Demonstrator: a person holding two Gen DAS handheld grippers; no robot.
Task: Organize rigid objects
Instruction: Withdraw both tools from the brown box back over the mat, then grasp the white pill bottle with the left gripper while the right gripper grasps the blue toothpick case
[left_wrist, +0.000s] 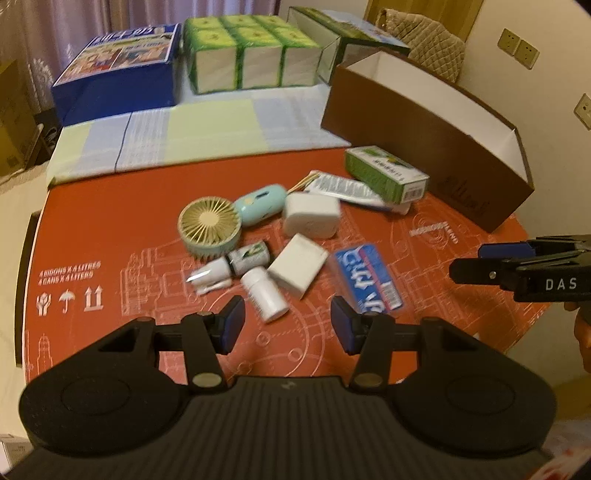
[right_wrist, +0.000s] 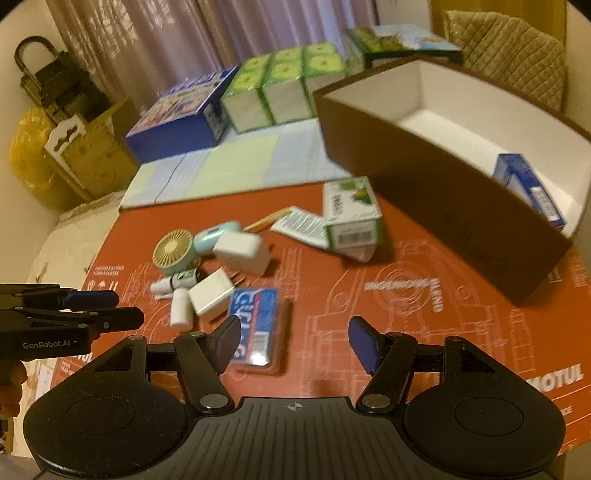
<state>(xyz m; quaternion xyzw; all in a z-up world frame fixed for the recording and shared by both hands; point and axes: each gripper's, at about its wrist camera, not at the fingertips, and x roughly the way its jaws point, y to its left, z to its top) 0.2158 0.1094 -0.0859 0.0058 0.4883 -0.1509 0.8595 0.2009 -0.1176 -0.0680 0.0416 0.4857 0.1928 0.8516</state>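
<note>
A heap of small items lies on the red printed cardboard (left_wrist: 110, 221): a round fan (left_wrist: 208, 225), a teal case (left_wrist: 260, 203), a white adapter (left_wrist: 312, 216), a flat white charger (left_wrist: 297, 269), a white bottle (left_wrist: 264, 293), a blue gum pack (left_wrist: 369, 280) and a green box (left_wrist: 388, 177). My left gripper (left_wrist: 288, 325) is open and empty just in front of the bottle. My right gripper (right_wrist: 295, 345) is open and empty, its left pad beside the gum pack (right_wrist: 255, 328). The brown box (right_wrist: 424, 177) behind holds a blue carton (right_wrist: 528, 192).
A blue box (left_wrist: 118, 74), green tissue packs (left_wrist: 251, 51) and another carton stand at the back on a checked cloth (left_wrist: 207, 129). Cardboard boxes and a yellow bag (right_wrist: 29, 155) sit off the left edge. A quilted chair back (right_wrist: 509, 48) rises behind the brown box.
</note>
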